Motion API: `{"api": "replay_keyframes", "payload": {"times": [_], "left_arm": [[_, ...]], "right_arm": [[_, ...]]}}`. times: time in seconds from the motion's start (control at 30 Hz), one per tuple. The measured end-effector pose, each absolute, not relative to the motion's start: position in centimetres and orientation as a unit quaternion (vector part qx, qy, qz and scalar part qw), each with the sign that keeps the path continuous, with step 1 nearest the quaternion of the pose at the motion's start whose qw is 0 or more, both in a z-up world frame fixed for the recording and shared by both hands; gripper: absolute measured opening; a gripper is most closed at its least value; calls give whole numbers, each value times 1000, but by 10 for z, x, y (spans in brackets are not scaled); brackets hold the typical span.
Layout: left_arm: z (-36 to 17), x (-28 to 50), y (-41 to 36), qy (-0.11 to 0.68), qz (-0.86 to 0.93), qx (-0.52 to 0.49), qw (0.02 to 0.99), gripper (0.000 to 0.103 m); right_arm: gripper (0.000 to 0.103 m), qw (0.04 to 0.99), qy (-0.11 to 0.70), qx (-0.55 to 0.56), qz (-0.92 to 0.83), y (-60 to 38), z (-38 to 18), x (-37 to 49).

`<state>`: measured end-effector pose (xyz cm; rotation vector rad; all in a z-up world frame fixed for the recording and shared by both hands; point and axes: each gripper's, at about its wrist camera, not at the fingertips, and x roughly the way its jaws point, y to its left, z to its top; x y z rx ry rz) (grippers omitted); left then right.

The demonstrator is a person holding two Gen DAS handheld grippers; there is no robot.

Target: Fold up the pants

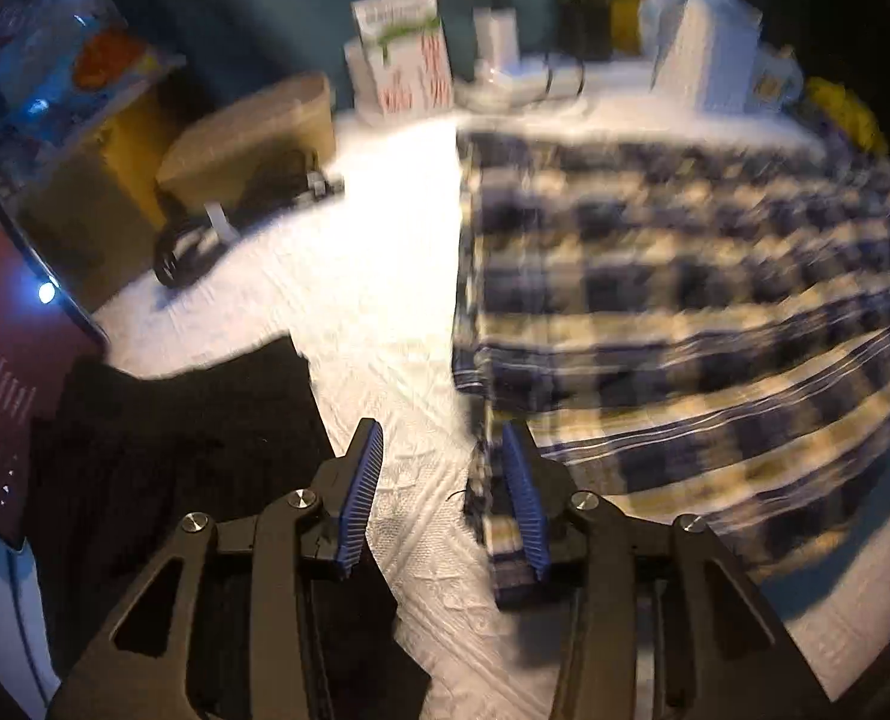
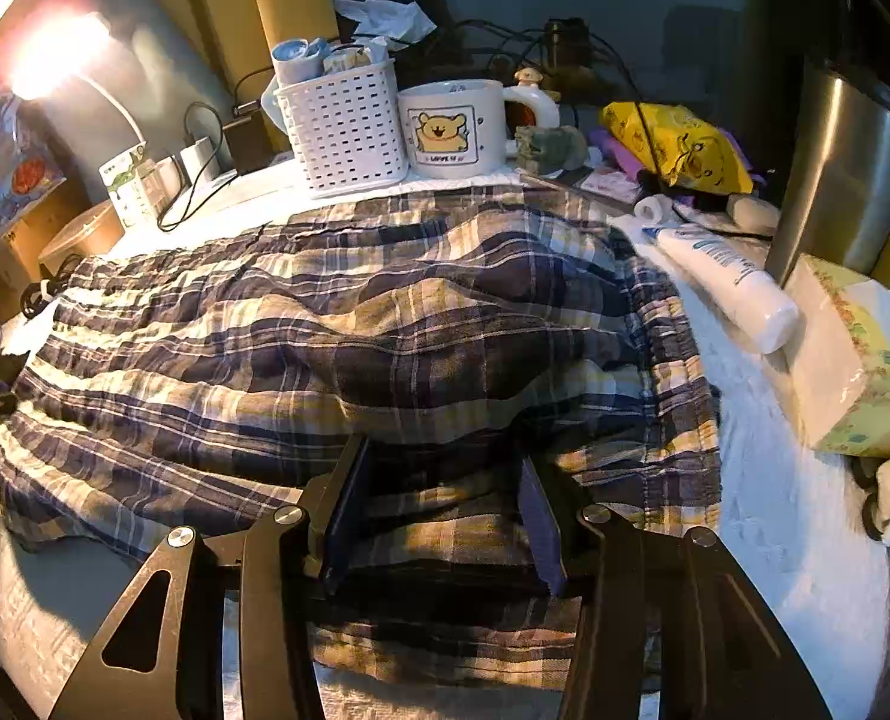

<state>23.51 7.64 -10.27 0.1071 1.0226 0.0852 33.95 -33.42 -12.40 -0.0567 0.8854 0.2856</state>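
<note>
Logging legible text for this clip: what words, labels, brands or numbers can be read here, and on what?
Nothing reads clearly.
Bear mug: a short caption under the bear, too small to read.
White tube: blue lettering, blurred.
White carton: green and red print, motion-blurred.
Dark screen: rows of tiny text, unreadable.
Yellow packet: cartoon print only, no legible words.
Plaid pants: no label visible.

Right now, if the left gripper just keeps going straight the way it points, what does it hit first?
Probably nothing soon. The left gripper is open and points along a bare strip of white cloth, with the pants beside its right finger. Farther along that line stands a white carton, though blur makes depth unclear.
</note>
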Motion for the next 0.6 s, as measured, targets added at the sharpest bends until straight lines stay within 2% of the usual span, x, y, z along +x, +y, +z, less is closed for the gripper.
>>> {"api": "replay_keyframes", "payload": {"times": [0.2,0.33,0.47,0.6], "left_arm": [[-67,218,31,409,-67,45,909,42],[-83,225,0,430,-127,19,894,42],[-117,229,-20,481,-120,27,868,42],[-127,210,-17,494,-107,24,863,42]], "right_arm": [[52,904,407,-28,128,-334,-109,322],[55,901,410,-36,136,-325,-106,316],[70,888,437,-49,134,-315,-116,315],[70,881,450,-74,127,-311,-127,306]]}}
